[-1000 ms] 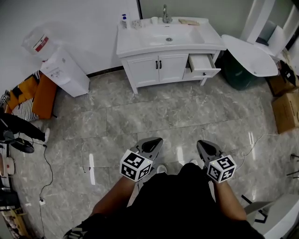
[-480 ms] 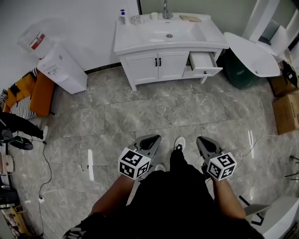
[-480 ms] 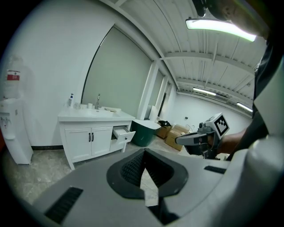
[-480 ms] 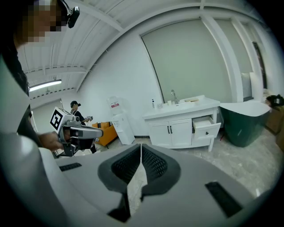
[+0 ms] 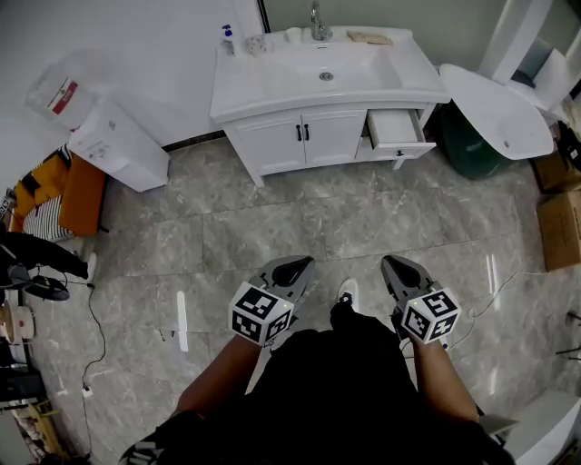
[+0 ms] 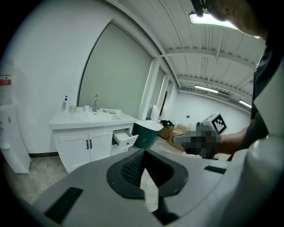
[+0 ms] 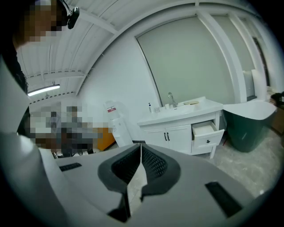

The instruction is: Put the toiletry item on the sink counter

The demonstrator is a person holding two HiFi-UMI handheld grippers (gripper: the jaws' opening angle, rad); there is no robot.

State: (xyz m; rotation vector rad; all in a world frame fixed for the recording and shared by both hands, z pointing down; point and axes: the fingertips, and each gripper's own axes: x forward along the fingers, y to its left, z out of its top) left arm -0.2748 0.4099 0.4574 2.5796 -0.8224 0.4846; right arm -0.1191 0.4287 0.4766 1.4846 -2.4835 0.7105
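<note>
Both grippers are empty: left gripper (image 5: 295,265) and right gripper (image 5: 398,263) each have their jaws pressed together, nothing between, low at 6 o'clock over the floor. The sink counter (image 5: 238,98) is far off at 12 o'clock. No toiletry item is in hand. Which one is meant is unclear, and the open drawer (image 5: 397,128) at 1 o'clock shows no contents from here.

Likely a small plastic piece: light, rigid, smooth, so probably slippery. Best pinched across the mid-body, not the cap.

Counts:
- one pump bottle (image 5: 227,39) at the counter's 10 o'clock corner
- one faucet (image 5: 317,20)
- one tan flat item (image 5: 369,37)
- small cups beside the bottle, number unclear
- one open drawer
- two cabinet doors
- two grippers
</note>
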